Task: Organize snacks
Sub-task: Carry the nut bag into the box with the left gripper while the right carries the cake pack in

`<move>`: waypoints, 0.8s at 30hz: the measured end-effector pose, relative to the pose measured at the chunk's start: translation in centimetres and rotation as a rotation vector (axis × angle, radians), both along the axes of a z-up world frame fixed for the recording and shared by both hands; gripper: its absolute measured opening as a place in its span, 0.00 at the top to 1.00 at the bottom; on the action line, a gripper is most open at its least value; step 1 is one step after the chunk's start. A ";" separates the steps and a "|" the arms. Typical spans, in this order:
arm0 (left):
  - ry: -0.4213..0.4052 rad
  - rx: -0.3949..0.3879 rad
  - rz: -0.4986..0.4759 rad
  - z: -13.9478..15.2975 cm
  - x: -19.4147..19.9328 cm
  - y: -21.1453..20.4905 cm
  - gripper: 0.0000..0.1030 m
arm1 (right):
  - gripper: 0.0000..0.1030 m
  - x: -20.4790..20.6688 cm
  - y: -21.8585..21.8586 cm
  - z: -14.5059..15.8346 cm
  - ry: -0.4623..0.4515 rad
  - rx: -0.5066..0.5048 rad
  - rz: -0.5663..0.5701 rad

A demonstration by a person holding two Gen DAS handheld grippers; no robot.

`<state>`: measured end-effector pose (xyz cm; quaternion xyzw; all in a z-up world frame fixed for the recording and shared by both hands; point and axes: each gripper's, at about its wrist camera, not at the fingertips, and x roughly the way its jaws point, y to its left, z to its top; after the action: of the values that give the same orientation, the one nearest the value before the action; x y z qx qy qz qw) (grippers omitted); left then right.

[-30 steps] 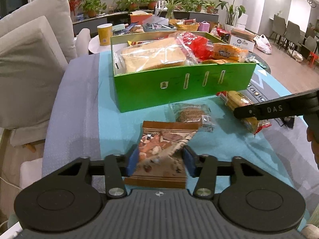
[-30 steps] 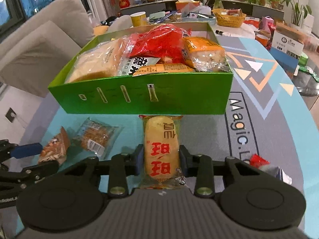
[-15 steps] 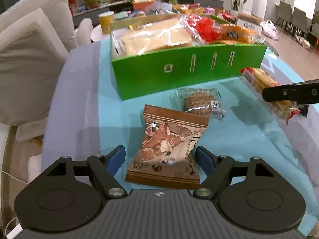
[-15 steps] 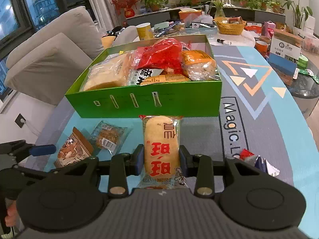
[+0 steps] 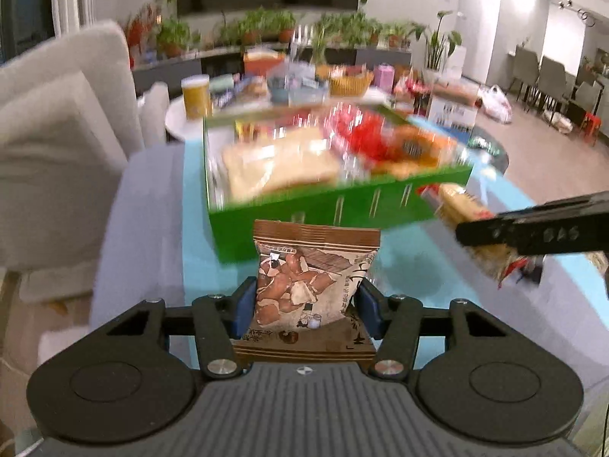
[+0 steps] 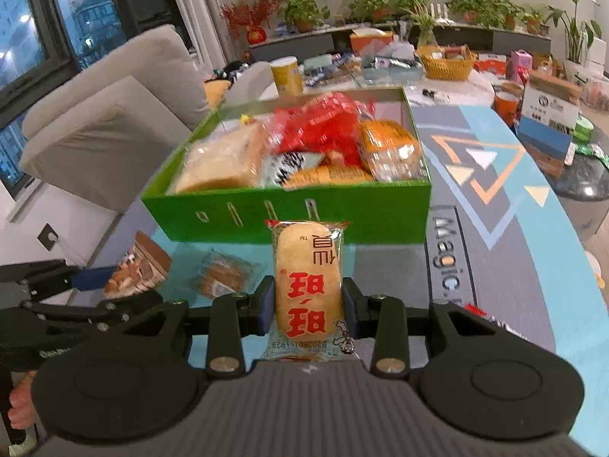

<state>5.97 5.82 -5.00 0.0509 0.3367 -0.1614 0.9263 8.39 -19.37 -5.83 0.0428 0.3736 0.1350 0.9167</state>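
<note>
Between the blue pads of the left gripper [image 5: 306, 304] sits one glossy brown foil packet [image 5: 314, 285], clamped upright. Between the right gripper's [image 6: 307, 306] fingers one oblong yellow rice cracker [image 6: 307, 285] in clear crinkly plastic is pinched. Ahead of both fingertips stands one rectangular green cardboard box [image 6: 297, 217], heaped with bagged snacks. One clear-wrapped biscuit [image 6: 220, 278] lies left of the right fingers, on the smooth teal mat [image 6: 533, 251].
</note>
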 end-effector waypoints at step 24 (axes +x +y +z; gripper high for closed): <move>-0.129 0.018 0.022 6.2 9.3 -2.6 0.50 | 0.57 6.6 -0.4 5.3 -0.137 0.097 -0.082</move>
<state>15.32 3.21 1.17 0.0658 0.2785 -0.1448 0.9472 14.98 -19.76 -0.54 0.0928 0.3011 0.1180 0.9417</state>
